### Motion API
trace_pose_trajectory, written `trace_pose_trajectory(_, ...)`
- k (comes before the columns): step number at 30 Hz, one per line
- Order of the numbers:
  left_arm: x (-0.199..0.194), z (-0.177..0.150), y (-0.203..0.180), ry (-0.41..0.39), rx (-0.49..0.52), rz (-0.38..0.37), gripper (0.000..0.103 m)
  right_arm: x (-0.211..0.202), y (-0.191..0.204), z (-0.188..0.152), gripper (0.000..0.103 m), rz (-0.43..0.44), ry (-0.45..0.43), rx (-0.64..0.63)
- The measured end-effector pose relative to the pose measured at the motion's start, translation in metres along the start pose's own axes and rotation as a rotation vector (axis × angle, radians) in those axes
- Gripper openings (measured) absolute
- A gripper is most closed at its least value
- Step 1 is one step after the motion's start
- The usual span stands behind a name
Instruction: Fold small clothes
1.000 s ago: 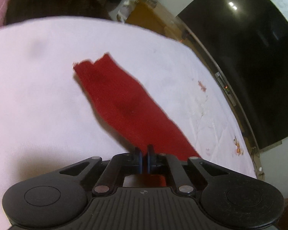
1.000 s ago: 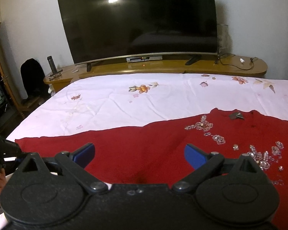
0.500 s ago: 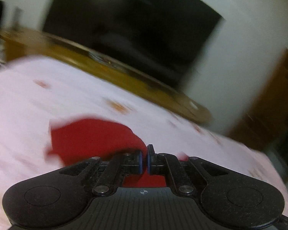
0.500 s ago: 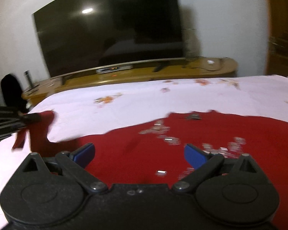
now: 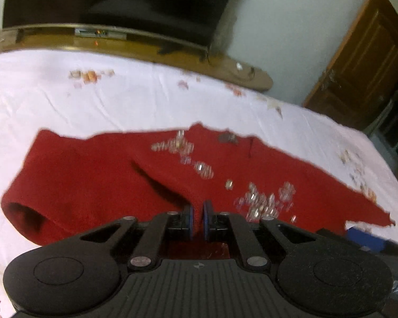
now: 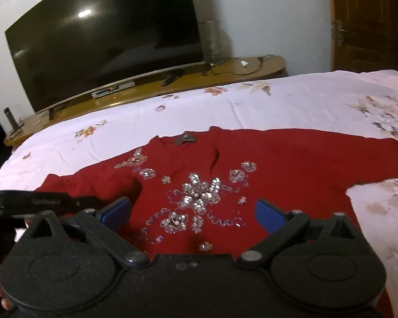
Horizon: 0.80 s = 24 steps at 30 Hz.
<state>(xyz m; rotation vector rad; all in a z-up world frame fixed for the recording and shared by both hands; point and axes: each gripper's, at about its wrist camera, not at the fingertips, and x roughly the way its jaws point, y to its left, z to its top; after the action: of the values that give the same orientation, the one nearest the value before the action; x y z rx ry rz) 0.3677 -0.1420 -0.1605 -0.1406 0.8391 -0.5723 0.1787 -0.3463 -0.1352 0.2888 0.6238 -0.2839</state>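
A bed with a pale floral sheet fills the foreground. Beyond it a large dark television stands on a low wooden stand against a white wall. A brown wooden door stands to the right.

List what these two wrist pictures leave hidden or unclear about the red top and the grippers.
- Left wrist view: the sleeve end pinched in the left gripper is hidden behind its body; the red top and its sequins are smeared by motion blur.
- Right wrist view: the top's lower edge is covered by the open right gripper; its right sleeve runs off the frame edge.
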Motion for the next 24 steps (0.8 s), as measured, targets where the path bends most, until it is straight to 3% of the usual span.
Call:
trace_pose_trajectory(2, -0.01, 0.003, -0.001, -0.022, -0.021, 0.003, 0.005, 0.003, 0.004, 0.003, 0.099, 0.032, 0.01, -0.023)
trace_pose_trajectory(5, -0.002, 0.0, -0.014, 0.026, 0.027, -0.018, 0.005, 0.008, 0.003, 0.008, 0.099, 0.055, 0.021, -0.042)
trace_pose_trajectory(11, 0.032, -0.019, -0.039, 0.165, 0.014, -0.084, 0.005, 0.008, -0.016, 0.011, 0.099, 0.059, 0.028, -0.052)
trace_pose_trajectory(15, 0.022, -0.033, -0.042, 0.19, 0.016, -0.062, 0.005, 0.011, -0.038, 0.009, 0.099, 0.057, 0.056, -0.006)
trace_pose_trajectory(20, -0.005, -0.04, -0.027, 0.153, -0.005, -0.012, 0.005, 0.017, -0.04, 0.005, 0.099, 0.105, 0.097, 0.027)
trace_pose_trajectory(24, -0.008, -0.045, -0.023, 0.16, 0.042, 0.071, 0.005, 0.023, -0.034, 0.0, 0.099, 0.143, 0.134, 0.046)
